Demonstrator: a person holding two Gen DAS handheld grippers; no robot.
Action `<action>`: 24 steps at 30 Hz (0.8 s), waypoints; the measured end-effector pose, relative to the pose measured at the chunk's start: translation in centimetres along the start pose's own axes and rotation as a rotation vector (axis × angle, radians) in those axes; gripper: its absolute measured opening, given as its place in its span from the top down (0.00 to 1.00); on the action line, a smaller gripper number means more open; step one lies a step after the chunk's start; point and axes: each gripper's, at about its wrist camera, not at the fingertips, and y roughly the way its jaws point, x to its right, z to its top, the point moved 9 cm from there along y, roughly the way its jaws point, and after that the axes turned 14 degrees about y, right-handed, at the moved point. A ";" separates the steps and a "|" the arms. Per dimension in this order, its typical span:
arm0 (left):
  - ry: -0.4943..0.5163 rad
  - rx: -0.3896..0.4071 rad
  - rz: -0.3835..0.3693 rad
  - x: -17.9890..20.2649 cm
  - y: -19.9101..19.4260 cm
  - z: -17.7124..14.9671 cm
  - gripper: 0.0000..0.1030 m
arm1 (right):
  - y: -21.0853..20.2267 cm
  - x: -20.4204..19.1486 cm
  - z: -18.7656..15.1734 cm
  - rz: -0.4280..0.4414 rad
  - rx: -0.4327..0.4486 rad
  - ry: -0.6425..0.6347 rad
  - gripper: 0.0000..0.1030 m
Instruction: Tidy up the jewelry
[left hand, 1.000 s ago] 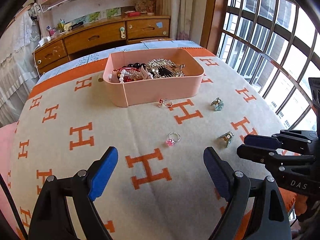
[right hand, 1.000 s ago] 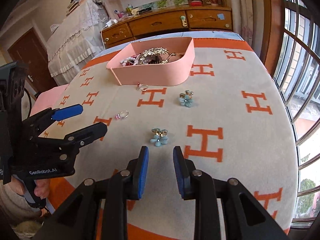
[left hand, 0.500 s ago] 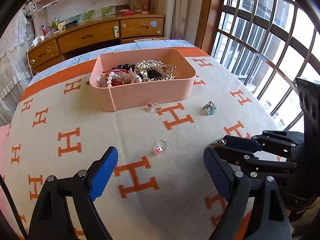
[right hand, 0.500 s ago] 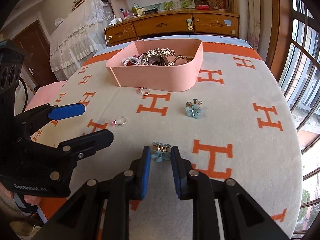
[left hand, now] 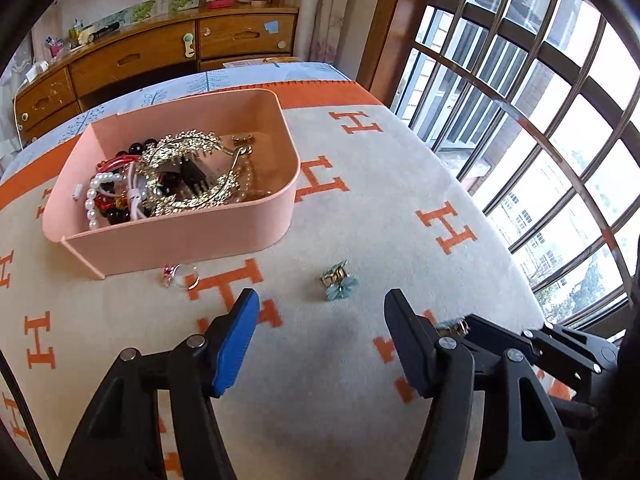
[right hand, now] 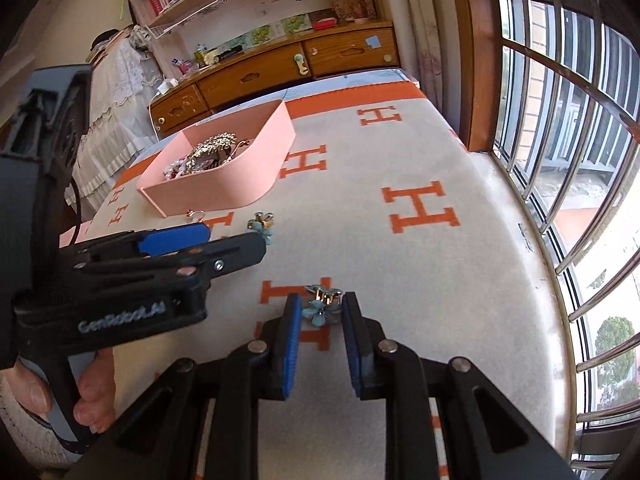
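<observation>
A pink box (left hand: 192, 236) holding several necklaces and hair pieces stands on the H-patterned blanket; it also shows in the right wrist view (right hand: 224, 188). My right gripper (right hand: 320, 312) has its pads on either side of a blue flower clip (right hand: 320, 308), narrowly apart; contact is unclear. My left gripper (left hand: 320, 320) is open and empty, just short of a second blue flower clip (left hand: 339, 280), which also shows in the right wrist view (right hand: 262, 226). A ring with a red stone (left hand: 180, 274) lies against the box front.
The blanket's right edge (right hand: 532, 264) runs along a barred window (right hand: 580, 120). A wooden dresser (left hand: 160, 56) stands behind the bed. The left gripper's body (right hand: 120, 272) fills the left of the right wrist view.
Both grippers have moved forward. The right gripper's pads have come around the near flower clip. The left gripper has closed in on the far clip; the pink-stone ring has left its view.
</observation>
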 end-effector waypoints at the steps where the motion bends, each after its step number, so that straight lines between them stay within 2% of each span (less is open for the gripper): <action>1: -0.003 -0.004 0.011 0.1 0.5 0.2 0.42 | -0.1 0.3 0.0 -0.002 0.003 0.008 0.80; 5: -0.007 -0.010 0.076 0.1 1.6 1.3 0.55 | -0.4 0.9 -0.1 -0.001 0.012 0.010 0.80; 7: 0.000 -0.016 0.099 0.2 1.5 1.3 0.68 | -0.5 0.9 -0.2 -0.001 0.015 0.005 0.80; 8: 0.007 -0.015 0.101 0.4 1.4 1.2 0.78 | -0.5 0.9 -0.2 0.000 0.015 0.004 0.80; 10: 0.012 -0.009 0.097 0.6 1.2 1.0 0.79 | -0.5 1.0 -0.3 0.002 0.015 0.004 0.80; 14: 0.001 -0.004 0.038 1.0 0.3 0.1 0.79 | -0.6 0.6 -0.3 0.011 0.010 -0.003 0.80; 18: -0.011 -0.001 0.018 0.0 -2.3 -0.8 0.79 | -1.2 -0.4 0.3 0.030 0.020 -0.021 0.80; 24: -0.031 0.046 0.076 -4.5 -8.2 0.6 0.79 | -3.4 -4.6 3.8 0.114 0.066 -0.070 0.80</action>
